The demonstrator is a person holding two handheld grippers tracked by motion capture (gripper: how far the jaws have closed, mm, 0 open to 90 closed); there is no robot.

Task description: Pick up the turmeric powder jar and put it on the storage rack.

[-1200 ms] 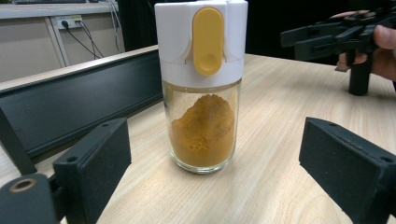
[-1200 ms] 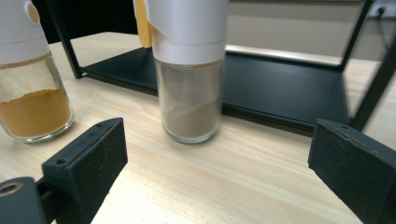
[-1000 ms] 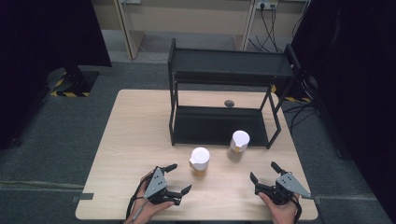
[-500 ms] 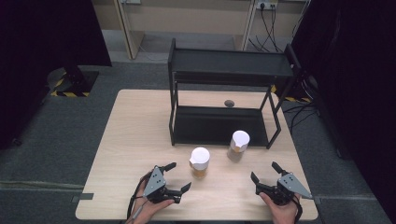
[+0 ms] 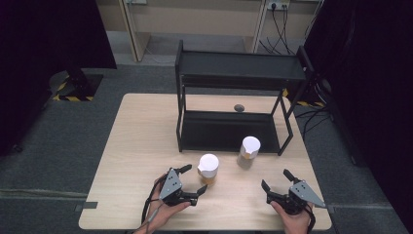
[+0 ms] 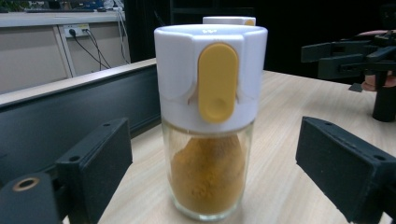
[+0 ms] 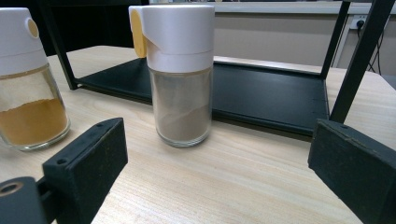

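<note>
The left gripper (image 5: 196,179), low and left of centre in the high view, has its jaws apart; they have just been closing, pads clear of the white-capped glass jar of orange powder (image 6: 208,126) between them. The right gripper (image 5: 275,178), lower right, gapes before the white-capped glass jar of grey-brown powder (image 7: 180,74). A black metal two-tier rack (image 5: 229,129) stands behind on the pale wooden table (image 5: 141,126).

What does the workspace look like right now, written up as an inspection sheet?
Surface: wooden table, tidy.
Job's things: jar of yellow powder and jar of grey-brown powder, both upright with white lids, in front of the black rack.
Clutter: small dark thing behind the rack.
Grippers: left gripper open, jaws just closing a little, yellow jar between them, untouched; right gripper open, empty.
Cables: cable at the left gripper.
Surroundings: grey floor, wall sockets.
</note>
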